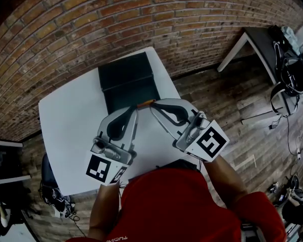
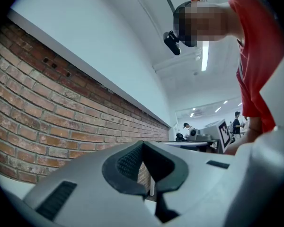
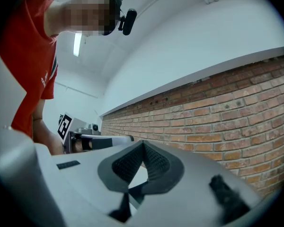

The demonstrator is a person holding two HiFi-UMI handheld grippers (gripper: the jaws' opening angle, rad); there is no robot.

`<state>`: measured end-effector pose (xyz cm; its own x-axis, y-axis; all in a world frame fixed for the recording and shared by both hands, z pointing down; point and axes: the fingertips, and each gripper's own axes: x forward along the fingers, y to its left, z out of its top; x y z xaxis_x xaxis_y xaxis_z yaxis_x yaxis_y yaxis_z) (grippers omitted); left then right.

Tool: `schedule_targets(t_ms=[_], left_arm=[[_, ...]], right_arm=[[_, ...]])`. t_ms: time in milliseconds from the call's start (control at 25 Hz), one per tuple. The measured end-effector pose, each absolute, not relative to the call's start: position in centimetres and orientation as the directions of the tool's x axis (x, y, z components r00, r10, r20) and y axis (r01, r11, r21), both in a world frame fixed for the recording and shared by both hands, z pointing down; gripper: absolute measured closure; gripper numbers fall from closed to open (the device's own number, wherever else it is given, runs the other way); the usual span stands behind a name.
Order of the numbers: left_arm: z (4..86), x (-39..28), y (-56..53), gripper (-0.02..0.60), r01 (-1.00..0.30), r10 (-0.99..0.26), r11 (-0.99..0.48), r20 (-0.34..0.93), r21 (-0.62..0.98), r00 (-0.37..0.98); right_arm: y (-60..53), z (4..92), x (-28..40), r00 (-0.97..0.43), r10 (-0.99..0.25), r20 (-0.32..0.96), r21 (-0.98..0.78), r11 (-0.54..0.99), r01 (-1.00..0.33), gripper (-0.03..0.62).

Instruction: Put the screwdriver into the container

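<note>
White plastic jaws of your left gripper (image 1: 136, 110) are pressed together on nothing, above the bench (image 1: 65, 120). Just past its tip an orange sliver, likely the screwdriver (image 1: 145, 104) handle, lies at the near edge of the dark container (image 1: 127, 77); whether inside or just outside, you cannot tell. Expect it to be light, stiff and prone to rolling, so pinch the handle crosswise, mid-length. Your right gripper (image 1: 152, 107) is likewise closed and empty.
</note>
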<state>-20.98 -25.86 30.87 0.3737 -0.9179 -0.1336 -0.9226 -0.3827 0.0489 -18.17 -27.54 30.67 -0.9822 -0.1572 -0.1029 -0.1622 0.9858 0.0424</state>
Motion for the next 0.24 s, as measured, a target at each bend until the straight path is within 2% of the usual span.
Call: schedule_targets(t_ms=[240], left_arm=[[30.90, -21.14, -26.06, 0.569, -0.923, -0.918, -0.382, -0.134, 0.051, 0.373]], right_arm=[[-27.61, 30.79, -18.36, -0.982, -0.157, -0.105, 0.032, 0.986, -0.162, 0.563]])
